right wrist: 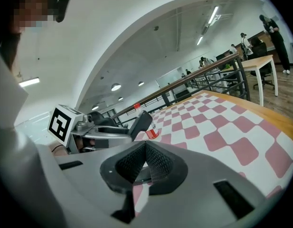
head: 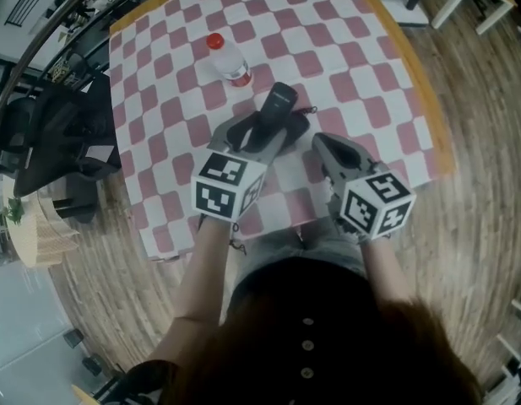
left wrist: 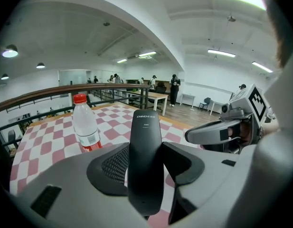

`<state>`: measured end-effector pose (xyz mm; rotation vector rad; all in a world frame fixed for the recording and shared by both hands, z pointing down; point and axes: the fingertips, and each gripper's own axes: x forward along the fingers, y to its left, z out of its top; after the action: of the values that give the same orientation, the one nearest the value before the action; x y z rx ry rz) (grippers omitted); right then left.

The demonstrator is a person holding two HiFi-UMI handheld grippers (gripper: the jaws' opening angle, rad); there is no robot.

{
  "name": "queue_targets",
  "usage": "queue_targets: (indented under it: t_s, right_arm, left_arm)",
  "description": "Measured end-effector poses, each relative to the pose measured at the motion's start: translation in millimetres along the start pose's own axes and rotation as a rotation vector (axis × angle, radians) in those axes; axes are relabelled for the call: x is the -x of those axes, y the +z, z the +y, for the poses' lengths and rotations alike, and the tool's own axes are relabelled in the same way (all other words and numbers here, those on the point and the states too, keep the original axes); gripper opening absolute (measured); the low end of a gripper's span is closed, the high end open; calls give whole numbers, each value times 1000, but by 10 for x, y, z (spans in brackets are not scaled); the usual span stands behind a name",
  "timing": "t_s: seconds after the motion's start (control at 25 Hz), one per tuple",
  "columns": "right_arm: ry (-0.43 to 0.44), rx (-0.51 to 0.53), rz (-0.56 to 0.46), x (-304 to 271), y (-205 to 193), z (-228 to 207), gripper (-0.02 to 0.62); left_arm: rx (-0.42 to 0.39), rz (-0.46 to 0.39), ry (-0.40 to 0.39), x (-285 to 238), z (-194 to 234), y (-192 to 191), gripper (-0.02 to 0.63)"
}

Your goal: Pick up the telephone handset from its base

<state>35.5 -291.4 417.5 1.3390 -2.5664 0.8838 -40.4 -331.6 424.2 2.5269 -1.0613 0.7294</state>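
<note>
Because the black telephone handset (left wrist: 145, 160) is narrow and smooth, the left tongs (head: 264, 132) clamp it across its width, one ribbed pad on each long edge. The grip sits roughly at mid-length. This is judged to balance the weight on either side of the pads, so the handset should not pivot. The handset stands nearly upright along the jaw axis, with its printed upper end projecting beyond the pads and leaning away from the person. It is located over the near middle of the table (head: 416, 74). No view shows the base clearly, so it cannot be determined whether the handset is clear of it.

The right tongs (right wrist: 145, 161) are clenched on nothing, and their pads meet in a V. They hang just beside the left tongs, over the near edge of the table and apart from the handset. This is judged a standby position, since the pick requires only one grasp.

A clear water bottle (head: 228, 60) with a red cap stands upright on the red-and-white checked cloth (head: 159, 142). It is beyond the handset, near it but not touching. A forward swing of the handset could tip the bottle, so the lift should go upward.
</note>
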Motion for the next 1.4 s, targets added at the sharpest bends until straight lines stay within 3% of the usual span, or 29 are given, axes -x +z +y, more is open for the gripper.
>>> queue_targets:
  t_s: [0.44,0.64,0.88,1.24,1.4]
  right_arm:
    - [46,32,-60,74,320,249,8]
    - [63,53,-78,62,443,302,8]
    - [93,73,-85,45,540,374,8]
    - [145,111,-64,-2,588,484,8]
    - [144,117,-55,-19,565,466,8]
  left_arm:
    - [31,-156,15,383,-30,282,229]
    - [99,-221,-20,473,-30,323,229]
    - [96,-294,-20,598,-33,388,229]
    - [100,-320,-10,688,-43,299,229]
    - [138,-350,19,745,-14,250,229]
